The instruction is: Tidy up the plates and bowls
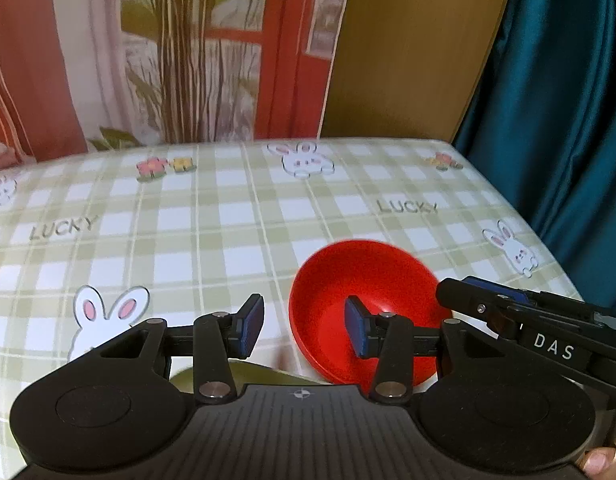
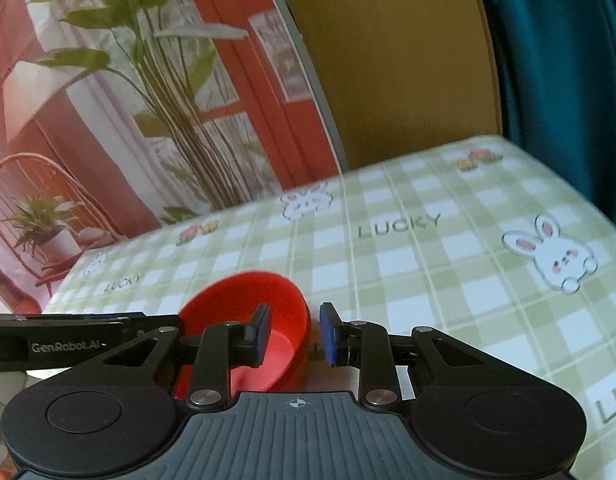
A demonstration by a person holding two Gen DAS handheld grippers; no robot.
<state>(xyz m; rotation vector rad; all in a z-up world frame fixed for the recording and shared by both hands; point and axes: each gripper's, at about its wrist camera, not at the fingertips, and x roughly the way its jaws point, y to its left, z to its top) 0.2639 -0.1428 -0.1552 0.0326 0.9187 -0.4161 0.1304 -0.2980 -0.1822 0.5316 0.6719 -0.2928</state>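
My left gripper [image 1: 304, 330] is wide open and empty, its right finger over the red bowl [image 1: 364, 280] on the checked counter [image 1: 228, 208]. My right gripper [image 2: 296, 334] is open too, straddling the bowl's rim without clamping it
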